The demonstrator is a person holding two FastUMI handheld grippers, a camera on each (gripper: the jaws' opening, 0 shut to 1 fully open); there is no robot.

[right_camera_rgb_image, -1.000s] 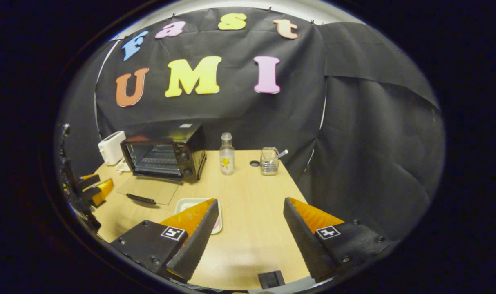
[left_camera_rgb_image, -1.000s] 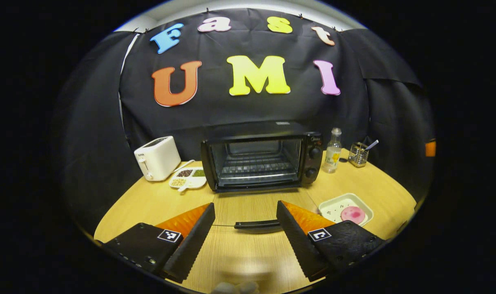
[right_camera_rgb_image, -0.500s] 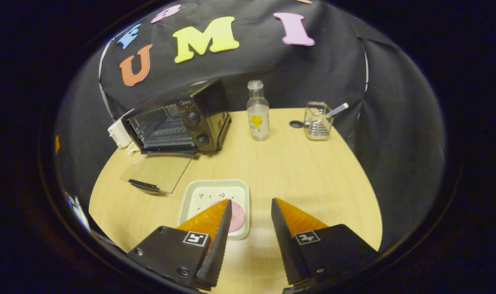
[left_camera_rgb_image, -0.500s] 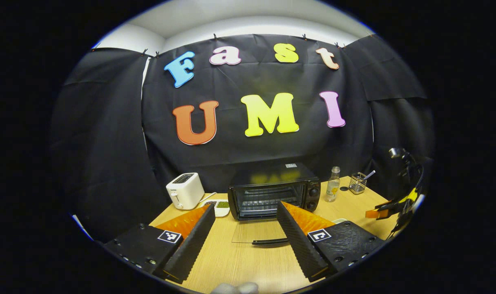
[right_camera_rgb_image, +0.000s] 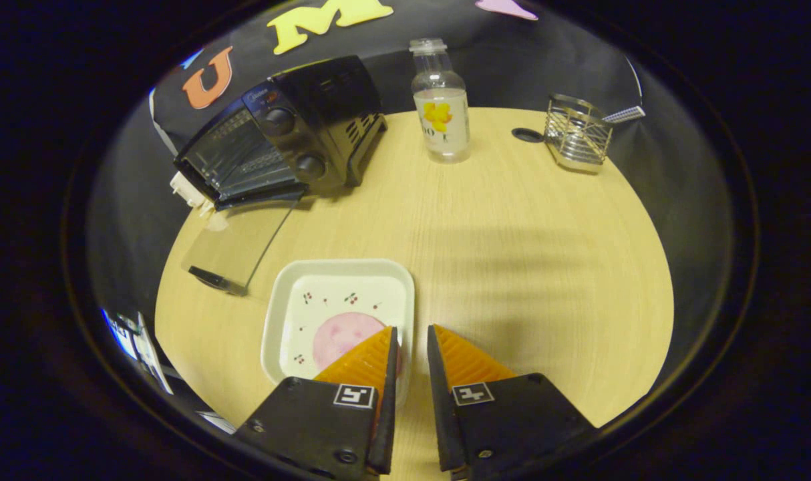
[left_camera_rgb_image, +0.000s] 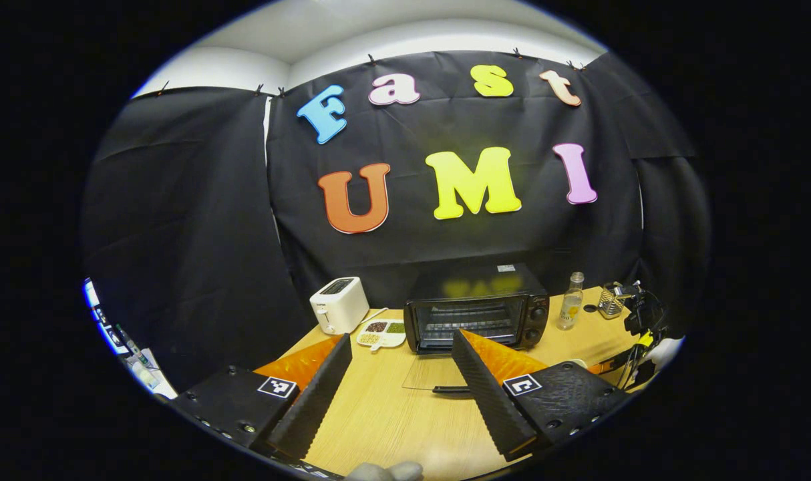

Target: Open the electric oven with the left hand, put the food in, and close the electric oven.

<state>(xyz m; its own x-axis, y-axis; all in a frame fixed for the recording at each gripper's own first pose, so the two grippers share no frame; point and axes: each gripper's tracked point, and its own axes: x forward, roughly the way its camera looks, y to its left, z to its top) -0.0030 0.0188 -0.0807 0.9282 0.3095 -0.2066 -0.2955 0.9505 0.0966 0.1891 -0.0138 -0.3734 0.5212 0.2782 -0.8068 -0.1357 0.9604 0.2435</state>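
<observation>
The oven (right_camera_rgb_image: 282, 143) stands at the back of the counter (right_camera_rgb_image: 512, 267), its glass door (right_camera_rgb_image: 235, 244) folded down flat in front of it. Just ahead of the door sits a white tray (right_camera_rgb_image: 342, 294) holding a round pink piece of food (right_camera_rgb_image: 342, 337). The right hand-held gripper (right_camera_rgb_image: 411, 341) has its fingers nearly together astride the tray's near right rim; whether they press it I cannot tell. The left hand-held gripper (left_camera_rgb_image: 402, 351) hangs wide open and empty, well back from the door. Beside the oven are a toaster (left_camera_rgb_image: 339, 304), a bottle (right_camera_rgb_image: 440, 100) and a wire holder (right_camera_rgb_image: 576, 133).
</observation>
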